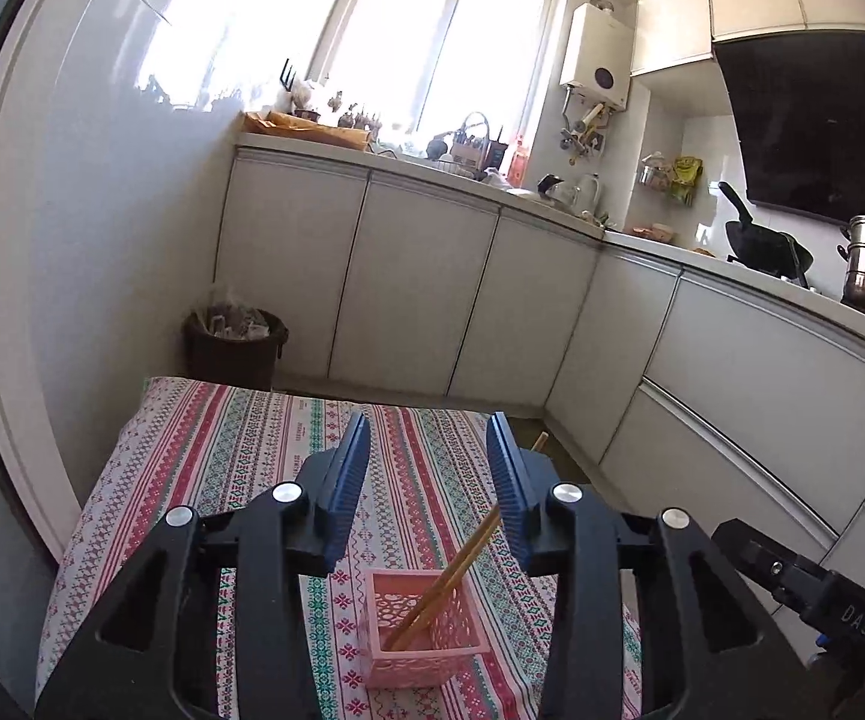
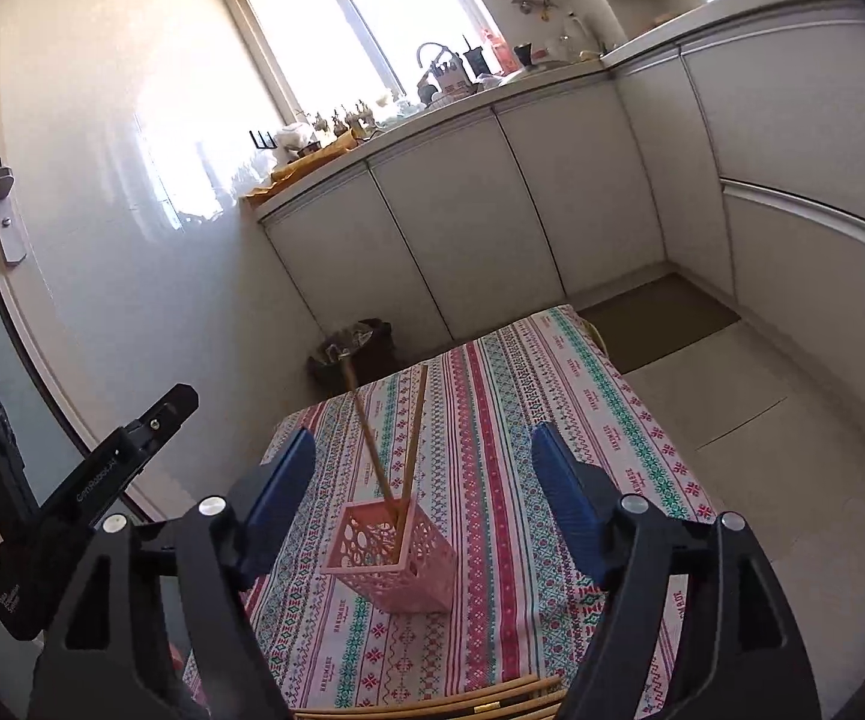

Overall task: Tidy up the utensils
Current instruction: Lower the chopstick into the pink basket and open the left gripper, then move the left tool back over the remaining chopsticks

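Note:
A pink perforated basket [image 1: 417, 624] [image 2: 396, 558] stands upright on the striped tablecloth [image 1: 222, 450] [image 2: 522, 420]. Two wooden chopsticks [image 1: 456, 564] [image 2: 372, 438] stand in it, leaning apart. In the left wrist view they slant up to the right and pass behind the right finger. My left gripper [image 1: 429, 426] hangs above the basket, open, its pads touching nothing. My right gripper [image 2: 423, 438] is wide open over the basket, and the chopstick tops rise between its fingers without contact. Several more chopsticks [image 2: 432, 702] lie at the table's near edge below it.
A dark waste bin [image 1: 234, 348] [image 2: 354, 348] stands on the floor beyond the table's far edge. White cabinets [image 1: 420, 300] and a cluttered counter run along the back and right. A door with a handle [image 2: 0, 192] is at the left.

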The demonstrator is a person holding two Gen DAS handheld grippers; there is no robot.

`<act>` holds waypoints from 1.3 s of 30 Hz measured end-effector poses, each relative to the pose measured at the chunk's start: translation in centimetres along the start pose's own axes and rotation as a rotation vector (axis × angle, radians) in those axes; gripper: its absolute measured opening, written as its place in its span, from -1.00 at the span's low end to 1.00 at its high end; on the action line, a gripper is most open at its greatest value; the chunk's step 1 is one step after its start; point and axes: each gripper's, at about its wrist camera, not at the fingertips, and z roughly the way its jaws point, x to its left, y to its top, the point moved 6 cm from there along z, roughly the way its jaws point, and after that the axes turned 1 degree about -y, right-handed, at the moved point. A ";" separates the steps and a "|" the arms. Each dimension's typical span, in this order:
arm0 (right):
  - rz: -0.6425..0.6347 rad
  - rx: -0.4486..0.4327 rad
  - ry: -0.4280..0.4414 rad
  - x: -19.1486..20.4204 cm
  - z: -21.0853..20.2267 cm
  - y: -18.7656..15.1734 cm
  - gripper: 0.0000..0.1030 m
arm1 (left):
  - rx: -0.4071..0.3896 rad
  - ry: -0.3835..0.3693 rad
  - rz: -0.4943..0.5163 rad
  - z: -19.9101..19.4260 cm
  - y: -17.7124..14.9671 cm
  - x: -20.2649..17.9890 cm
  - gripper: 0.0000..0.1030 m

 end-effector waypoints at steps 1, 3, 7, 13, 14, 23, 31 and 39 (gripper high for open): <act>0.009 -0.009 -0.004 -0.2 -0.2 0.1 0.50 | 0.003 -0.007 0.013 -0.1 0.0 -0.3 -0.21; 0.025 -0.020 -0.018 -0.9 -0.6 0.3 0.62 | 0.013 -0.017 0.041 -0.3 -0.3 -1.0 -0.17; 0.067 -0.009 -0.048 -2.3 -0.8 -0.1 0.77 | 0.040 -0.034 0.081 -0.2 -1.3 -2.0 0.25; 0.107 0.058 -0.087 -4.1 -0.8 -1.3 0.86 | 0.109 -0.063 0.131 -0.2 -2.8 -2.8 0.83; 0.116 0.060 -0.099 -4.6 -1.1 -1.4 0.86 | 0.127 -0.068 0.146 -0.2 -3.1 -3.0 0.86; 0.279 0.119 -0.171 -11.2 -4.0 -2.5 0.86 | 0.571 -0.277 0.516 0.0 -14.1 -8.2 0.86; 0.432 0.189 -0.127 -14.7 -4.8 -3.7 0.86 | 0.874 -0.402 0.948 -0.2 -22.6 -12.0 0.86; 0.550 0.169 -0.084 -16.7 -5.9 -3.2 0.86 | 1.090 -0.497 1.027 2.5 -26.1 -14.4 0.79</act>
